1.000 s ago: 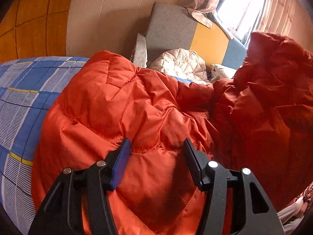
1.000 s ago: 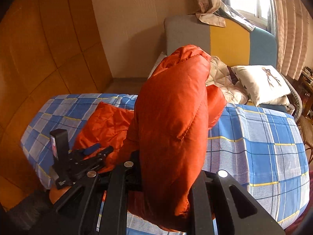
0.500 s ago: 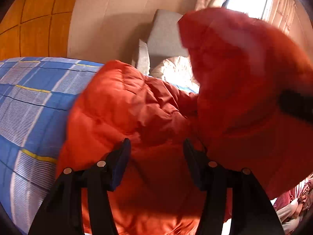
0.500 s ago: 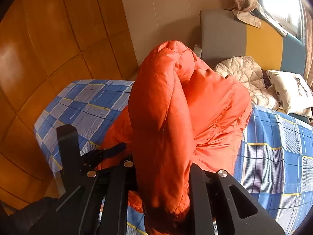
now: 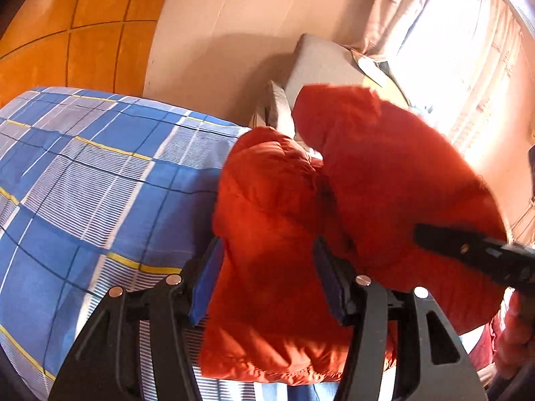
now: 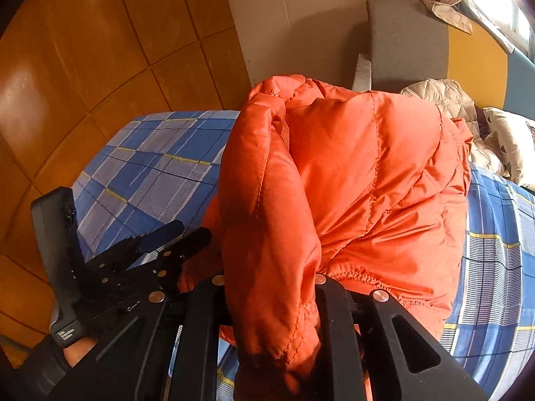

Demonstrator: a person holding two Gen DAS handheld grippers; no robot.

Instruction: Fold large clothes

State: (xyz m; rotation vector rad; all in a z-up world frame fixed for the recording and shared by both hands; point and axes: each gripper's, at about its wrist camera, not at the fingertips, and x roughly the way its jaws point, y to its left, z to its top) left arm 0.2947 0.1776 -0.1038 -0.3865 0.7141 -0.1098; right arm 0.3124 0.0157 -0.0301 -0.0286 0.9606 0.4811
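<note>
The fold is under way, not finished. The orange down jacket [image 6: 361,173] is lying bunched on the bed [image 5: 100,180], one thick portion doubled toward the rest; flattening and squaring are, in my judgement, still outstanding. The right gripper [image 6: 267,304] is clenching a padded fold. The left gripper [image 5: 267,277] is straddling another bulge with its jaws half apart; whether it is gripping, I cannot tell. Shell: glossy, quilted, puffy. Bedsheet: blue plaid, smooth.

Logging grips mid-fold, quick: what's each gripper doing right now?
Left gripper: jaws partly apart around a fold of the jacket; grip cannot be told.
Right gripper: shut on the jacket.
</note>
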